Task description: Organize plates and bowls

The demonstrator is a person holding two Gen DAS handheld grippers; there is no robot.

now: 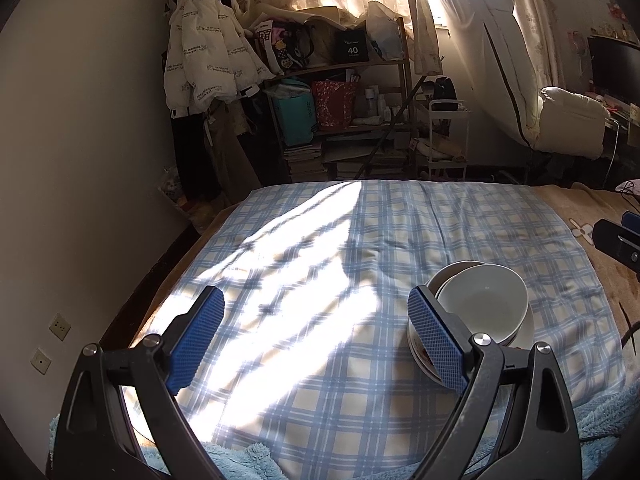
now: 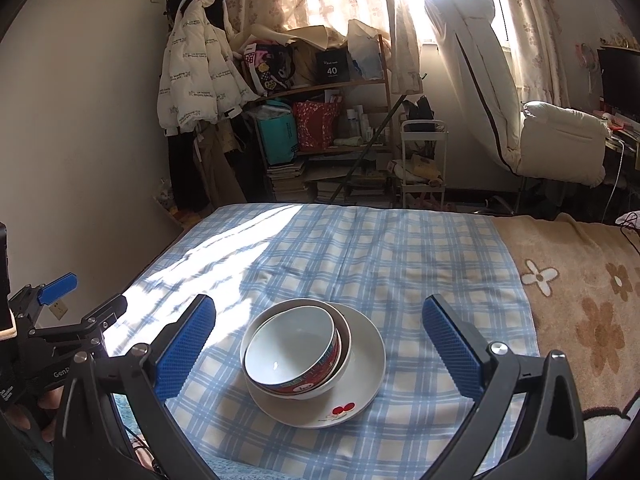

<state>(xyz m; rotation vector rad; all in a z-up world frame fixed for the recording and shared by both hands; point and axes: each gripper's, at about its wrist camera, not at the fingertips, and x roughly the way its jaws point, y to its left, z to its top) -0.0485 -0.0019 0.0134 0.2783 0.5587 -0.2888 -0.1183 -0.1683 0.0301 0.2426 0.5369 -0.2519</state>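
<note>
A white plate with a red cherry print lies on the blue checked cloth. Two nested bowls stand on it, the upper bowl white inside with a red patterned outside, tilted a little in the lower bowl. My right gripper is open, its blue pads on either side of the stack and apart from it. My left gripper is open over bare cloth, with the same bowl stack just right of its right pad. The left gripper shows at the left edge of the right wrist view.
The cloth covers a bed with a tan flowered blanket on the right and a blue fleece at the near edge. Beyond the bed stand a cluttered shelf, a small white cart, a hanging white jacket and a chair.
</note>
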